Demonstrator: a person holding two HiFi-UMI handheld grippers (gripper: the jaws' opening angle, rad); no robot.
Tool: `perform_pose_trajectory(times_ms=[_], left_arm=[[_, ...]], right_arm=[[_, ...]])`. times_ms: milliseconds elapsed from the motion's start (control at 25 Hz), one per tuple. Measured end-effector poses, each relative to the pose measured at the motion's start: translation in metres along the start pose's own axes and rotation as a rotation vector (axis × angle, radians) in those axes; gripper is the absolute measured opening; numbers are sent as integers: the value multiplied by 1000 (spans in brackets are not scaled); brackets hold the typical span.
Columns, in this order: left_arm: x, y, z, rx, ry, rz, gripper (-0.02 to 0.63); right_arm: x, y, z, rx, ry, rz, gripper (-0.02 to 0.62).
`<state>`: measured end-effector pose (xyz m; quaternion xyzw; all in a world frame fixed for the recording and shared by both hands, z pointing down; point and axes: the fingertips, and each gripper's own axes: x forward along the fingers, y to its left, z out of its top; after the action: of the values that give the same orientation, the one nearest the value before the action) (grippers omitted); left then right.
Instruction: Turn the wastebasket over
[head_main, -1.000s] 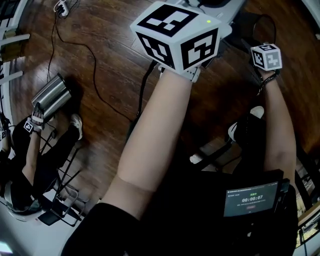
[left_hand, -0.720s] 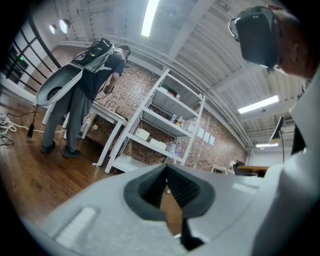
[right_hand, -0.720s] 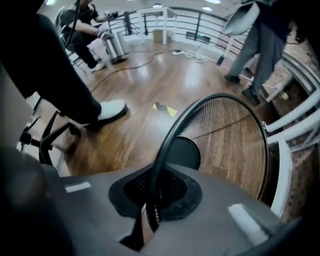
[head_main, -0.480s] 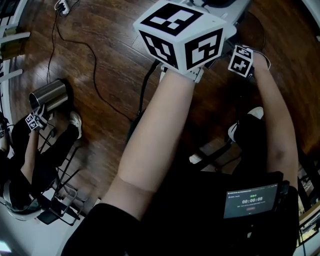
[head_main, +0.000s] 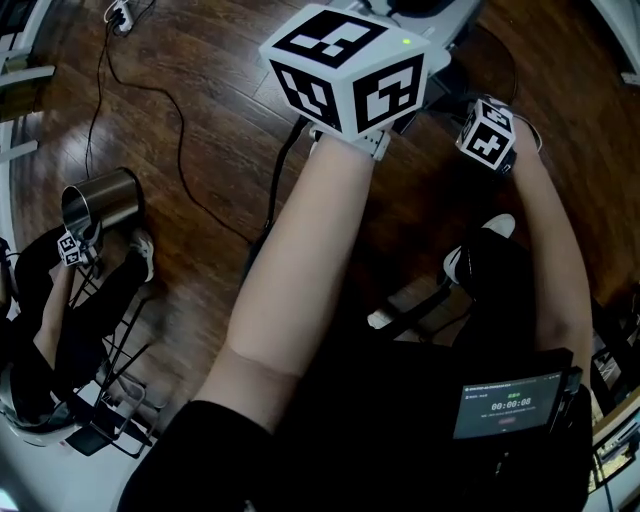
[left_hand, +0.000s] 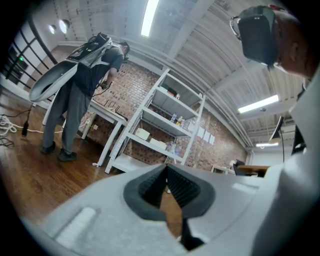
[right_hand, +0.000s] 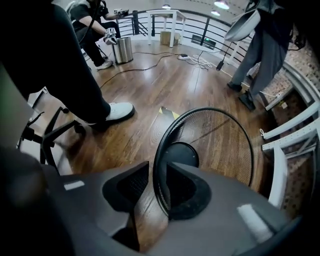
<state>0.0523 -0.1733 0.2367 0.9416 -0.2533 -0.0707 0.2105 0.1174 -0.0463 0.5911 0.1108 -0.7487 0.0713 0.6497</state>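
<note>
Black mesh wastebasket (right_hand: 220, 145) on the wooden floor (right_hand: 150, 85), seen through its open mouth in the right gripper view, with its dark round base showing inside. The right gripper (right_hand: 156, 170) stands over the near rim. Its jaws are opening, the rim wire runs between them close to the right-hand pad, and a gap of bare floor shows on the other side. The left gripper (left_hand: 166, 170) is held level and away from the wastebasket, with its jaws clenched tip to tip on nothing. It faces a white shelving unit (left_hand: 165, 125) against a brick wall. Just beside the wastebasket lie a white shoe (right_hand: 117, 112) and the legs of an office chair (right_hand: 50, 140), and a yellow-and-black tape mark (right_hand: 169, 113) lies just beyond its far rim. Well apart from the wastebasket, a seated person (right_hand: 90, 15) holds another gripper at the rim of a steel bin (right_hand: 123, 50), and a cable (right_hand: 150, 62) trails across the floor from that side. A standing person (right_hand: 260, 55) is beyond the wastebasket, beside a curved railing. In the head view the left forearm (head_main: 300, 270) and its marker cube fill the middle and cover most of the wastebasket. A small screen (head_main: 505, 405) sits at the lower right.
</note>
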Motion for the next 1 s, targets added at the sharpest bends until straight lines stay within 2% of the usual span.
perform_pose_trajectory(times_ms=[80,160,240,360,440,560,760,880,1000], left_arm=[[4,-10,6,12,9,2,3],[8,-14,8,36,21,4,3],[10,-19,6,70,38,2,3],[12,-29,0,117,70,-13,3],[14,-32,-5,139,93,-25,3],[19,-42,-13,169,123,-47,3],[28,-72,-31,242,184,-117,3],[30,-74,-33,245,188,-121,3],[33,-69,-26,242,179,-116,3]], right_arm=[[-34,0,-8,19,-15,-27,121],[-72,-9,-7,111,-101,-68,119],[-119,-25,4,282,-294,-121,43],[-205,-54,29,518,-658,-180,9],[-262,-69,47,594,-873,-227,9],[-326,-79,55,650,-1075,-324,10],[-371,-76,34,692,-1264,-464,10],[-369,-83,28,708,-1335,-445,9],[-370,-88,41,627,-1324,-434,9]])
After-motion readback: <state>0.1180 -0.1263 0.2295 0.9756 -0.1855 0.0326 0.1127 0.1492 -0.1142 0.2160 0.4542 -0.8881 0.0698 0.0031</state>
